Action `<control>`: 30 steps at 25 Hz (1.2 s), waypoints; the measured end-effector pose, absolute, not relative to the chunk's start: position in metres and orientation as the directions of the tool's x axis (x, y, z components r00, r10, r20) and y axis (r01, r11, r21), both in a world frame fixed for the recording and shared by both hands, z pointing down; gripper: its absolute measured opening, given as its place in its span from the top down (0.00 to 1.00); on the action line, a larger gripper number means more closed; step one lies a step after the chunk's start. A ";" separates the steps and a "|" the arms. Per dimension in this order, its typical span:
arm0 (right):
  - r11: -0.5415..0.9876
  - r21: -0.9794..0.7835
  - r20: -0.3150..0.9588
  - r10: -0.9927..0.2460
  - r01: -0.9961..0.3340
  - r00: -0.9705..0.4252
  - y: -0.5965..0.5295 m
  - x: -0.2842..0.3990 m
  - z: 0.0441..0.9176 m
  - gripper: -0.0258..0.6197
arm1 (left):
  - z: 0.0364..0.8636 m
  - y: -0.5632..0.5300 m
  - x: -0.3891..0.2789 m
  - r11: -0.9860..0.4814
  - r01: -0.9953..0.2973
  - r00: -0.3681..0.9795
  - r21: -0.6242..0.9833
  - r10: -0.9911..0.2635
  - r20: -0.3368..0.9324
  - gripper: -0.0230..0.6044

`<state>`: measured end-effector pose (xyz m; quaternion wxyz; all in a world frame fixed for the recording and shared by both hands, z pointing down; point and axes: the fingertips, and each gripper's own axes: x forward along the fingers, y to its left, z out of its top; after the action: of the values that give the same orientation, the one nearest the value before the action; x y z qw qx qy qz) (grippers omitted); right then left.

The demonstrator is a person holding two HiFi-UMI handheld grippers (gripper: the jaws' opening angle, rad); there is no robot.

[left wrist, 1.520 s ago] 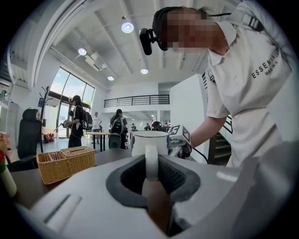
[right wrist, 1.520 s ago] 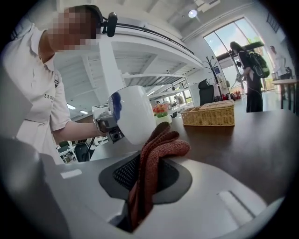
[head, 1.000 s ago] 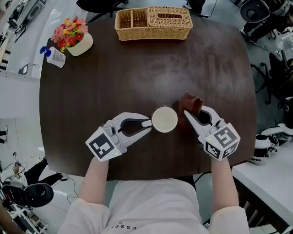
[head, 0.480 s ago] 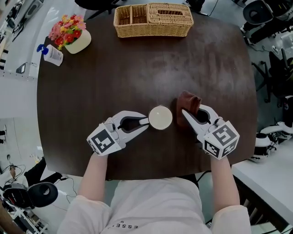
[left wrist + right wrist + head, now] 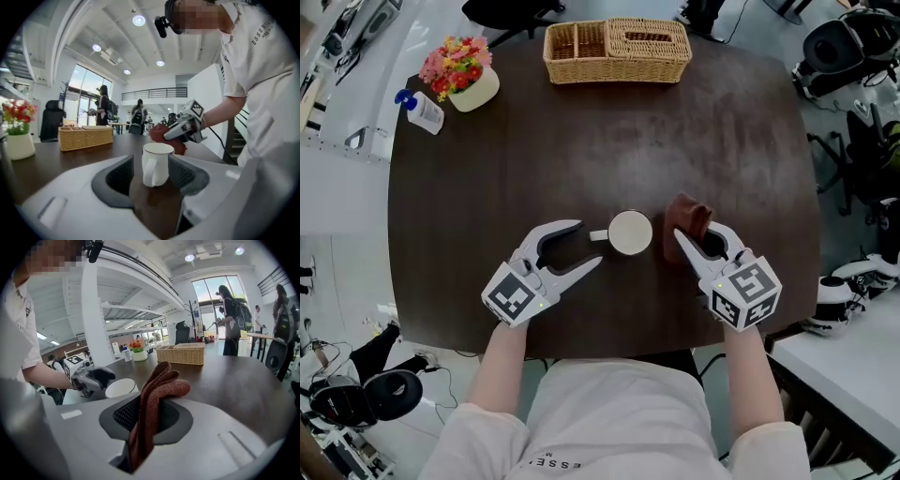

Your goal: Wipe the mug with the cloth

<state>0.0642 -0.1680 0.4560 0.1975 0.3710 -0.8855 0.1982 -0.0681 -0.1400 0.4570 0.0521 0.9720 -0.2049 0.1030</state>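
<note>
Rust-red cloth (image 5: 157,394) is pinched tight between the fingers (image 5: 123,414) of the right gripper (image 5: 698,232), while the left gripper (image 5: 590,243) has its fingers (image 5: 117,178) wide apart around the white mug (image 5: 630,232), which stands free on the bench (image 5: 487,169), so a wipe now could shove or tip the unheld mug.

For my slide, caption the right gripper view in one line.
Right gripper shut on a rust-red cloth beside the white mug, open left gripper opposite.
</note>
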 end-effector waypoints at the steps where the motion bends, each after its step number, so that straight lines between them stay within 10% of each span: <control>1: 0.627 -0.184 0.498 -0.604 -0.757 -0.622 -0.164 0.067 0.453 0.82 | 0.448 -0.142 -0.074 -0.885 -0.464 0.870 0.045 -0.445 0.213 0.61; 6: 0.566 -0.122 0.457 -0.697 -0.816 -0.552 -0.134 0.074 0.426 0.83 | 0.386 -0.136 -0.096 -0.754 -0.657 0.745 -0.005 -0.651 0.149 0.96; 30: 0.625 0.006 0.249 -0.757 -0.781 -0.604 0.146 0.108 0.293 0.83 | 0.234 0.159 -0.063 -0.571 -0.820 0.571 0.029 -0.817 0.079 0.96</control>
<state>0.1080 0.1463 0.2927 0.1145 0.4301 -0.8940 0.0519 -0.0634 0.1593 0.2337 0.0312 0.8858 -0.4621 0.0280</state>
